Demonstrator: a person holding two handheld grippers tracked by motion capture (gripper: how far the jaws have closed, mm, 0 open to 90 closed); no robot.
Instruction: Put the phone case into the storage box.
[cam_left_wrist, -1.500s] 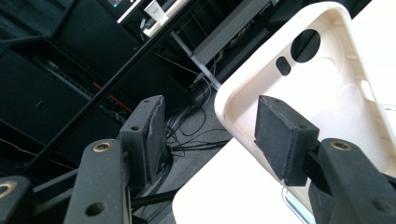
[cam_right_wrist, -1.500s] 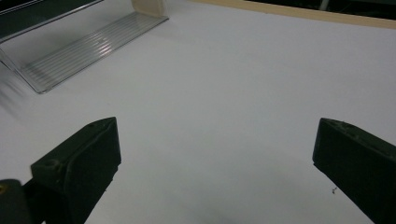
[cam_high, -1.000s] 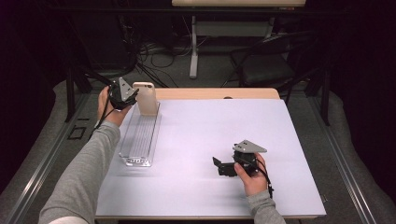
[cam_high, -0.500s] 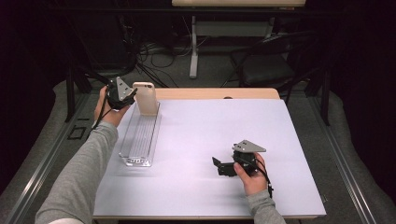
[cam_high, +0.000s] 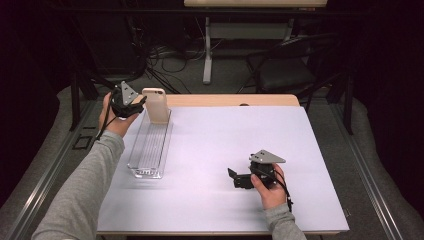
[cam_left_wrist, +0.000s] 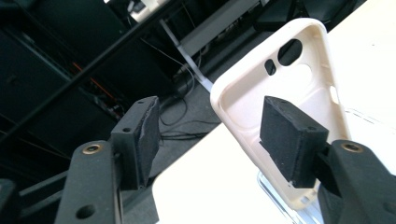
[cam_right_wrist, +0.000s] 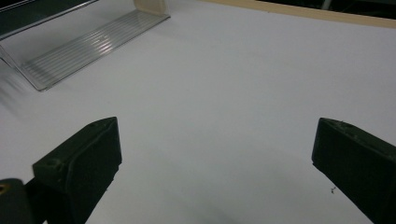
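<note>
High view first: left tongs (cam_high: 140, 103) are up at the far left corner of the worktop (cam_high: 225, 150), right beside a cream phone case (cam_high: 156, 106). That case stands upright at the far end of a clear ribbed tray (cam_high: 148, 148), which runs near-to-far along the left side. Jaws sit close against the case's left edge; from up here you can't tell if they touch it. Over on the right, right tongs (cam_high: 232, 177) rest low near the worktop's near edge, pointing left, well apart from tray and case.

Left gripper view now: tongs (cam_left_wrist: 219, 137) stand open, and the jaws have just been opening a touch. The case (cam_left_wrist: 243, 100) shows its hollow inside, camera cutouts up top. One pad (cam_left_wrist: 292, 140) sits in front of the case's inner face, inside the shell; the other pad (cam_left_wrist: 144, 140) hangs off to the left in open air, clear of the case rim. So only one edge of the case lies in the gap, and it isn't pinched. A sliver of tray (cam_left_wrist: 280, 193) shows beneath the case.

Right gripper view: tongs (cam_right_wrist: 215, 158) wide open, nothing between the jaws but bare worktop (cam_right_wrist: 233, 93). Far left, the tray (cam_right_wrist: 88, 44) with the case's foot (cam_right_wrist: 152, 6) at its far end.
</note>
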